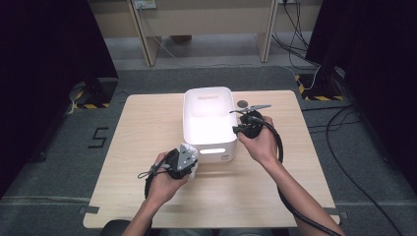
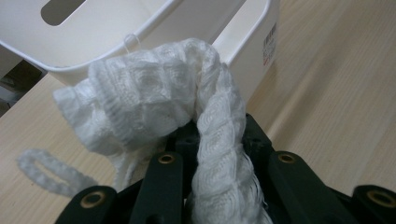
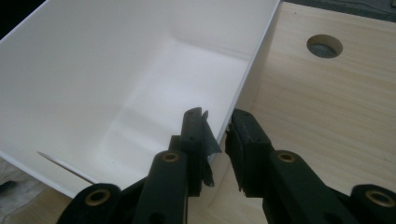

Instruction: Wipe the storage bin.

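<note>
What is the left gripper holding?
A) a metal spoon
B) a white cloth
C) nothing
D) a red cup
B: in the left gripper view, a white cloth is pinched between the black jaws of the left gripper, beside the white bin.

cloth (image 2: 154,98): white waffle weave | bin (image 1: 209,123): white | table (image 1: 142,147): pale wood

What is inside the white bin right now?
The white bin looks empty: the right gripper view shows bare walls and floor. The near corners are cut off. The white cloth is outside it, held by the left gripper.
</note>
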The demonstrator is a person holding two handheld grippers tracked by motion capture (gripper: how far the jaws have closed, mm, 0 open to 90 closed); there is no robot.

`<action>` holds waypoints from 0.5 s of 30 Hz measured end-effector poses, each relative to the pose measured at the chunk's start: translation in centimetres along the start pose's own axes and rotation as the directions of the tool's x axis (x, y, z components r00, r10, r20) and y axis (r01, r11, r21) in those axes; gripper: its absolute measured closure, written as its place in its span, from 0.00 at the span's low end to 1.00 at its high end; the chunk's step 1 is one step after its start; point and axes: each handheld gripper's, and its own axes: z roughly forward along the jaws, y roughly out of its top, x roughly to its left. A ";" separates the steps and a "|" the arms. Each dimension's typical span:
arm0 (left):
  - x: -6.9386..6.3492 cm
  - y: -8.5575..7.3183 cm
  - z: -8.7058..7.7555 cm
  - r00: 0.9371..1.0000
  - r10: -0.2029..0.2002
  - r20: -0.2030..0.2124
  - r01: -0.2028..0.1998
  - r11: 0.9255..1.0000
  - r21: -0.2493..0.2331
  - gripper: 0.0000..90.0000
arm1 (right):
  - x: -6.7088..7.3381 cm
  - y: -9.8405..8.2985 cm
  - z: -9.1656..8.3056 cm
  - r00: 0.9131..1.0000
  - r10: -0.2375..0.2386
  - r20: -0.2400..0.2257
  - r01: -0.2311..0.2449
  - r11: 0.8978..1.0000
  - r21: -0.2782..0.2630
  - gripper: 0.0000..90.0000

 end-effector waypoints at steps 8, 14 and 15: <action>-0.2 -0.5 0.5 1.000 0.000 0.000 0.000 1.000 0.013 0.82 | 0.1 0.0 0.0 1.000 0.001 0.001 -0.001 1.000 -0.002 0.85; -0.5 -1.1 1.4 1.000 -0.007 0.010 0.007 0.999 0.036 0.82 | 0.1 0.0 0.0 1.000 0.003 0.000 -0.003 1.000 -0.002 0.85; -0.5 -1.2 1.5 1.000 -0.009 0.010 0.008 0.999 0.037 0.82 | 0.1 0.0 0.0 1.000 0.003 0.000 -0.003 1.000 -0.002 0.85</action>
